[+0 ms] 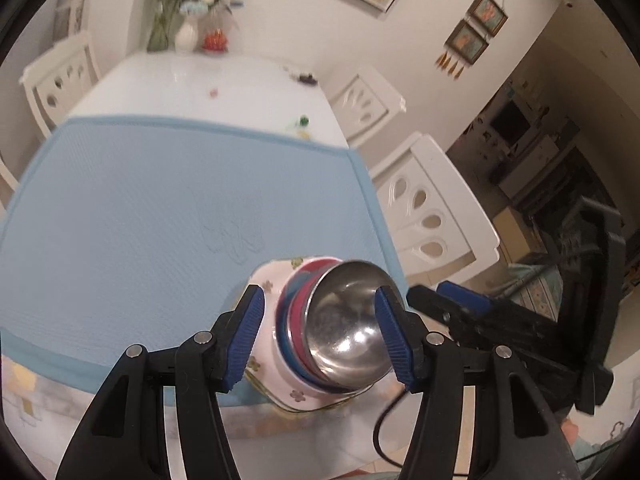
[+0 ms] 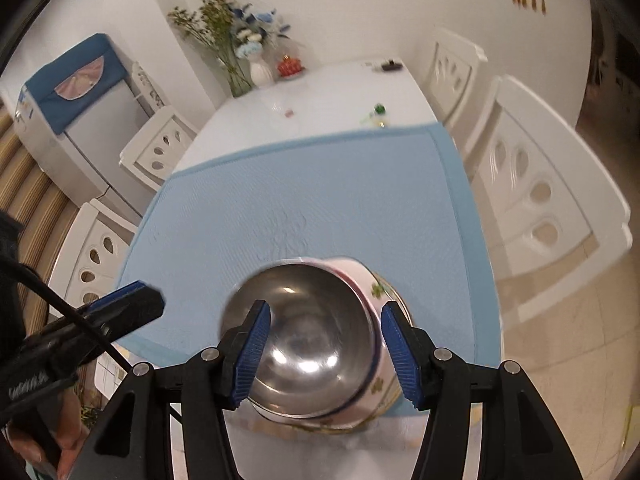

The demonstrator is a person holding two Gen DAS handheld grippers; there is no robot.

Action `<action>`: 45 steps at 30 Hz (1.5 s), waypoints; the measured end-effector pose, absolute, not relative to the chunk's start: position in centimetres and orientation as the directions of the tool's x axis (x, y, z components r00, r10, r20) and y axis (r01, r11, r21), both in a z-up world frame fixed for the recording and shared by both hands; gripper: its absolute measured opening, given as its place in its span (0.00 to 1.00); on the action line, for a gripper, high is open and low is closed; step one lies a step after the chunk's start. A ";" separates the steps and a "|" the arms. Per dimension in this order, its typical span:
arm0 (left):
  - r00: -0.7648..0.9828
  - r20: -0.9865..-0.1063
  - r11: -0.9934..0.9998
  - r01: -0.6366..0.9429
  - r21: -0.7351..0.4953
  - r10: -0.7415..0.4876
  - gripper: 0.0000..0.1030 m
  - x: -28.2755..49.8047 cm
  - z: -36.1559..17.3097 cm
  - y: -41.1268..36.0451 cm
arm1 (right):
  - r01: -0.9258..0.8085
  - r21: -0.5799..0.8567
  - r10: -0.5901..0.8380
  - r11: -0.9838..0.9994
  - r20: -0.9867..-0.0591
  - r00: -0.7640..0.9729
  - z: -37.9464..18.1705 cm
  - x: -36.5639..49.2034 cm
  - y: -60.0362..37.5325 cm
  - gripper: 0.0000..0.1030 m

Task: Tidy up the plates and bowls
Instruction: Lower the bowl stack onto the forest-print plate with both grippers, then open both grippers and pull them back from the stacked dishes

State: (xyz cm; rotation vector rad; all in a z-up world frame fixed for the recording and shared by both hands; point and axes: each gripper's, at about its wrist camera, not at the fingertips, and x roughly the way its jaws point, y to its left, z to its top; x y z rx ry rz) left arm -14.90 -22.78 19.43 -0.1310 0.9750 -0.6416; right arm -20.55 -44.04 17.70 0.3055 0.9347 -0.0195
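A stack of bowls sits at the near edge of the blue mat (image 1: 160,200). Topmost is a shiny steel bowl (image 1: 344,320) (image 2: 308,332), nested in pink and blue bowls inside a white floral bowl (image 1: 268,284) (image 2: 376,384). A green-rimmed plate (image 2: 394,292) peeks out underneath. My left gripper (image 1: 320,294) hovers over the stack, open, its blue pads clear of the bowls. My right gripper (image 2: 326,307) hangs above the same stack, also open and holding nothing. Each gripper shows at the side of the other's view: the right gripper (image 1: 460,308) and the left gripper (image 2: 132,300).
The mat covers the near half of a white table (image 1: 224,80) (image 2: 320,96). Vases of flowers (image 2: 240,52) and small items stand at the far end. White chairs (image 1: 432,208) (image 2: 540,200) line both sides. A covered fridge (image 2: 72,112) stands far left.
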 end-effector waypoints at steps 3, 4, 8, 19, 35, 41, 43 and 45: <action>0.439 -0.708 0.821 0.432 -0.373 -0.553 0.53 -16.5 20.3 -20.5 | 0.133 0.227 0.098 0.965 -0.779 0.619 19.0 -20.4 -42.7 0.54; 0.448 -0.705 0.825 0.420 -0.377 -0.550 0.53 -17.0 20.4 -19.7 | 0.127 0.218 0.093 0.968 -0.775 0.625 19.3 -20.4 -42.2 0.54; 0.471 -0.697 0.839 0.358 -0.409 -0.541 0.53 -19.0 20.4 -15.6 | 0.109 0.207 0.095 0.972 -0.774 0.626 20.1 -20.5 -39.6 0.54; 0.526 -0.687 0.865 0.266 -0.426 -0.501 0.53 -25.8 20.4 -7.1 | 0.129 0.263 0.118 0.956 -0.749 0.651 21.3 -25.3 -32.5 0.55; 0.627 -0.564 0.841 0.447 -0.304 -0.537 0.60 -28.7 25.9 -8.1 | 0.286 0.115 -0.134 0.951 -0.680 0.720 26.1 -36.3 -30.3 0.76; 0.652 -0.596 0.872 0.448 -0.198 -0.470 0.60 -29.6 26.2 -11.1 | 0.306 0.114 -0.140 0.945 -0.706 0.694 25.4 -36.5 -31.0 0.76; 0.637 -0.603 0.866 0.456 -0.207 -0.479 0.60 -29.6 26.0 -11.9 | 0.315 0.096 -0.152 0.944 -0.722 0.675 25.0 -36.2 -31.4 0.76; 0.636 -0.616 0.872 0.448 -0.196 -0.465 0.60 -29.6 25.7 -12.7 | 0.324 0.079 -0.162 0.943 -0.739 0.653 24.6 -35.7 -32.2 0.76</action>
